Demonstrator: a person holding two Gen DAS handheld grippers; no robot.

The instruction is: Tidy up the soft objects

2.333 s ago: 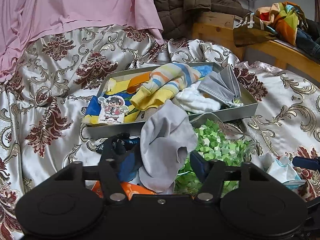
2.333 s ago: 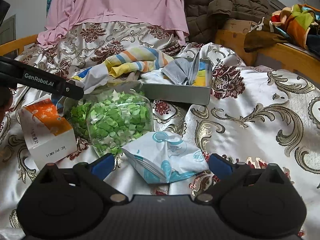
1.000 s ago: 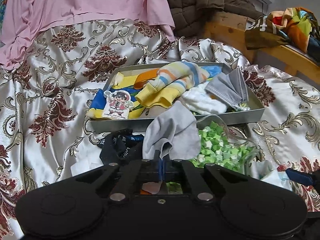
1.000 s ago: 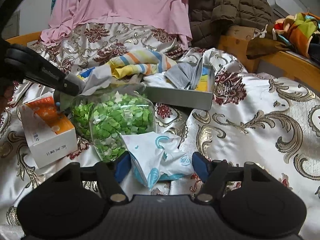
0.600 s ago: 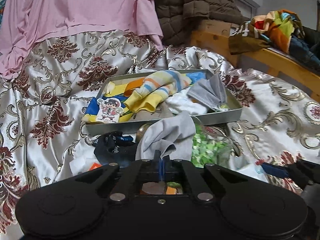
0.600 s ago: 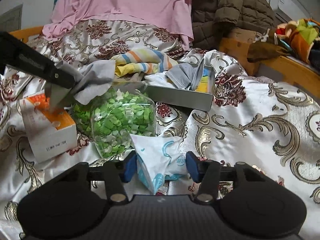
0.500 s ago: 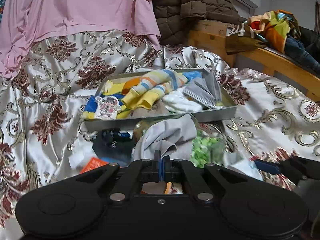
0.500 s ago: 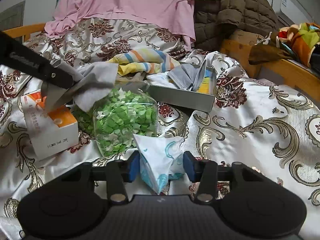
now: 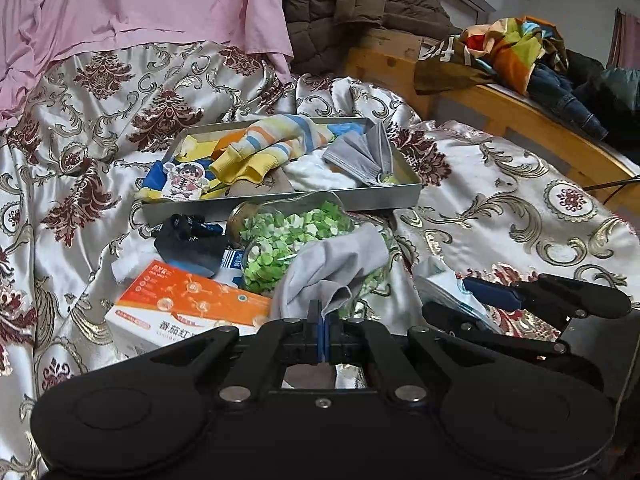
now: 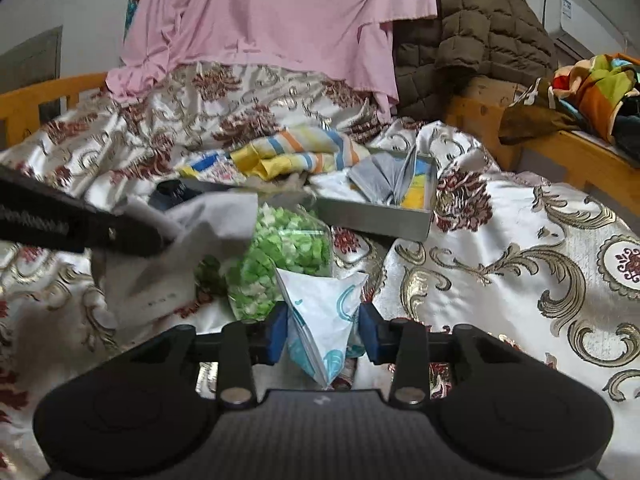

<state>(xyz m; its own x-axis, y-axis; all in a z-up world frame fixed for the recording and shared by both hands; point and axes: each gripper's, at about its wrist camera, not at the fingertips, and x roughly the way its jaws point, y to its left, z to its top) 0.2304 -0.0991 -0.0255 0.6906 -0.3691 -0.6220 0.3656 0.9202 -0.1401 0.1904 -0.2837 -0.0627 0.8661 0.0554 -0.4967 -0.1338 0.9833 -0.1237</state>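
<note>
My left gripper (image 9: 323,320) is shut on a corner of a grey cloth (image 9: 332,268), which hangs over a clear jar of green paper bits (image 9: 288,236). From the right wrist view the left gripper (image 10: 120,232) comes in from the left with the grey cloth (image 10: 212,220). My right gripper (image 10: 322,332) has its jaws closing, both blue pads pressing a white and blue tissue packet (image 10: 320,308) that stands upright between them. Beyond the jar lies a grey metal tray (image 9: 380,200) holding a striped cloth (image 9: 272,140), a grey mask (image 9: 360,156) and other soft items.
An orange and white box (image 9: 180,300) and a dark blue item (image 9: 188,240) lie left of the jar on the patterned satin bedspread (image 9: 500,200). A pink sheet (image 9: 140,4) and brown quilted coat (image 9: 360,4) hang behind. A wooden bed rail (image 9: 520,116) with piled clothes runs at the right.
The left gripper shut on the grey cloth and carried it right, uncovering the orange box. The right gripper's jaws narrowed onto the tissue packet and raised it a little.
</note>
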